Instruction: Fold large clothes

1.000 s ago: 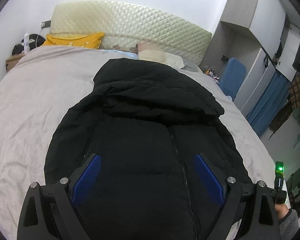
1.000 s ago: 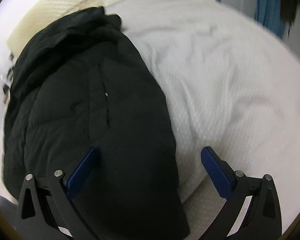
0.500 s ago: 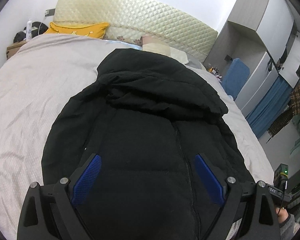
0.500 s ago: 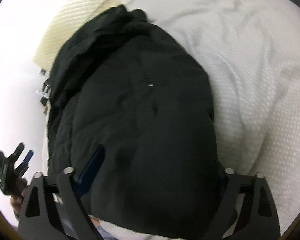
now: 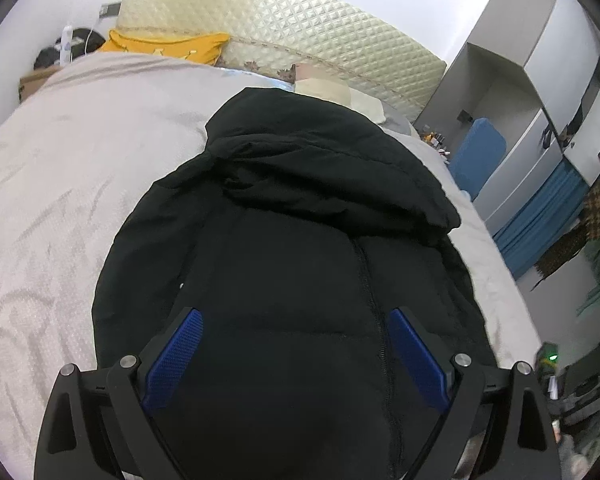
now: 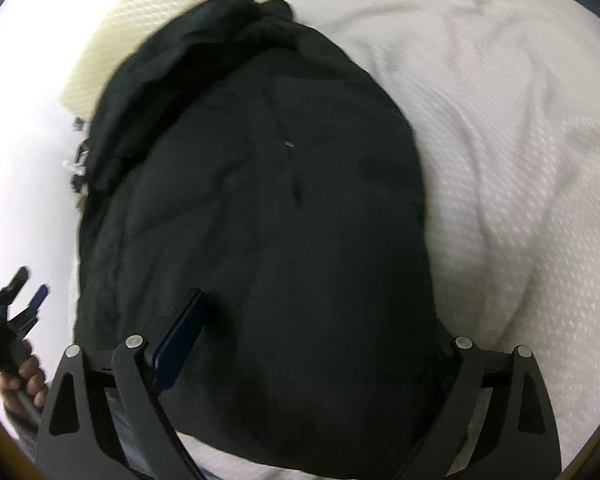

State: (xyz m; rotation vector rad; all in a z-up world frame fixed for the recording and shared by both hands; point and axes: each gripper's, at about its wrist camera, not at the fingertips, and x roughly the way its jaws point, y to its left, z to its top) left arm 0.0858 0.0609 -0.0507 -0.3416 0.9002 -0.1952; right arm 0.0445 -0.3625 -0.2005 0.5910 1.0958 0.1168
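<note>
A black puffer jacket (image 5: 300, 240) lies front up on the bed, zip closed, hood bunched at the far end. My left gripper (image 5: 294, 316) hovers open over the jacket's lower front, blue pads (image 5: 176, 356) wide apart, nothing pressed between them. In the right wrist view the jacket (image 6: 260, 200) fills the middle. My right gripper (image 6: 320, 308) spans its lower hem with jaws wide and opening. The left pad (image 6: 180, 340) lies against the fabric and the right fingertip is hidden behind the jacket's edge. The left gripper (image 6: 20, 304) shows at the far left, held by a hand.
The pale bedspread (image 5: 60, 200) stretches left of the jacket and, in the right wrist view, the bedspread (image 6: 520, 160) lies to its right. A quilted headboard (image 5: 300, 28), yellow pillow (image 5: 168, 46) and cream pillow (image 5: 332, 92) sit at the far end. Wardrobes (image 5: 540, 100) stand right.
The right gripper has swung left from straddling the jacket's right edge and bare bedspread to sitting over the jacket's hem. The left gripper has barely shifted, tilting slightly.
</note>
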